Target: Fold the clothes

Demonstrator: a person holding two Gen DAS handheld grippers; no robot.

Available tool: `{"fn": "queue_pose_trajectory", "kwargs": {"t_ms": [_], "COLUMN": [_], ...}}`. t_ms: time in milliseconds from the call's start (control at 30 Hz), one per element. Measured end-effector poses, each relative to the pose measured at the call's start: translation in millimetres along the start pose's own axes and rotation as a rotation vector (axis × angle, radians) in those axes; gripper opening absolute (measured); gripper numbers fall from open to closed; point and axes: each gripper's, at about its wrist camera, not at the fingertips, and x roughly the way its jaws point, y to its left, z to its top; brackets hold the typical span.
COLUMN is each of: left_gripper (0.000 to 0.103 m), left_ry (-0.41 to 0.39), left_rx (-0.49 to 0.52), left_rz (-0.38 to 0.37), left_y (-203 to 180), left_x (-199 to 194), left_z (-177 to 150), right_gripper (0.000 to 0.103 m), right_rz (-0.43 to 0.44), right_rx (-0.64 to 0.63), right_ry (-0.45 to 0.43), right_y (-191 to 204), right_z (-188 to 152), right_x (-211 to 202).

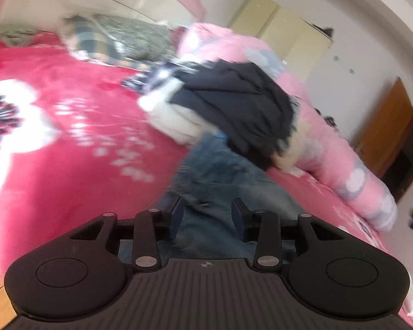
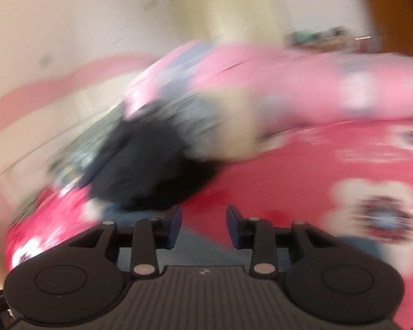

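The left gripper hangs over blue jeans on a red bedspread; its blue-padded jaws stand apart with nothing pinched between them, denim showing through the gap. From the gripper, the jeans run toward twelve o'clock and slip under a pile of clothes, a black garment on top with white cloth beneath. At two o'clock a pink quilt lies along the far side of the bed. From nine to eleven o'clock the bedspread is bare and wide, its white flower print near the picture's left edge. At eleven o'clock, beyond the bare stretch, a plaid pillow rests by the headboard; the bed's near edge drops to wooden floor at seven o'clock.

The right gripper also has its jaws spread and empty, over red bedspread. This view is heavily smeared: the dark pile sits at eleven o'clock, the quilt behind it from twelve to two, edges unreadable. A blue strip below the jaws may be denim; I cannot tell.
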Motion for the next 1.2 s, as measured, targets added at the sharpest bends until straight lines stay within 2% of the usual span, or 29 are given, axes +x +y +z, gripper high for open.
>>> {"fn": "queue_pose_trajectory", "kwargs": {"t_ms": [133,200,300,433,567,767,800,833,867,900,933,1000,1100,1200], "left_gripper": [0.041,0.041,0.041,0.04,0.04,0.041,0.041,0.041,0.041,0.041,0.041,0.041,0.041,0.041], "left_ry": [0.06,0.086,0.111,0.148,0.124,0.105,0.102,0.1,0.098,0.097,0.096,0.093,0.087,0.084], "left_rx": [0.074,0.126,0.197,0.236,0.27,0.301,0.302,0.304,0.305,0.304,0.303,0.298,0.291,0.284], "left_rz": [-0.019,-0.005,0.047,0.119,0.136,0.149,0.149,0.149,0.148,0.147,0.145,0.139,0.131,0.124], "left_y": [-36,-51,-65,-65,-67,-70,-70,-70,-70,-70,-69,-68,-66,-65], "left_x": [47,71,97,118,117,119,118,118,118,118,118,118,117,116], "left_z": [0,-6,-17,-31,-40,-47,-47,-47,-48,-48,-48,-48,-49,-49], "right_gripper": [0.041,0.042,0.042,0.043,0.043,0.043,0.043,0.037,0.033,0.025,0.021,0.019,0.019,0.019], "right_rz": [-0.08,-0.115,-0.147,-0.123,-0.079,0.018,0.043,0.07,0.097,0.098,0.096,0.091,0.159,0.184], "right_rx": [0.197,0.271,0.348,0.441,0.564,0.855,0.89,0.906,0.907,0.875,0.838,0.765,0.645,0.443], "right_ry": [-0.037,-0.031,0.011,0.103,0.16,0.202,0.211,0.216,0.222,0.213,0.202,0.179,0.128,0.129], "right_y": [-75,-104,-135,-167,-189,-236,-242,-243,-241,-233,-224,-207,-169,-110], "right_z": [-13,-25,-46,-66,-75,-91,-94,-95,-96,-90,-84,-72,-39,-10], "right_x": [-59,-77,-81,-56,-23,28,36,42,47,46,45,43,41,59]}}
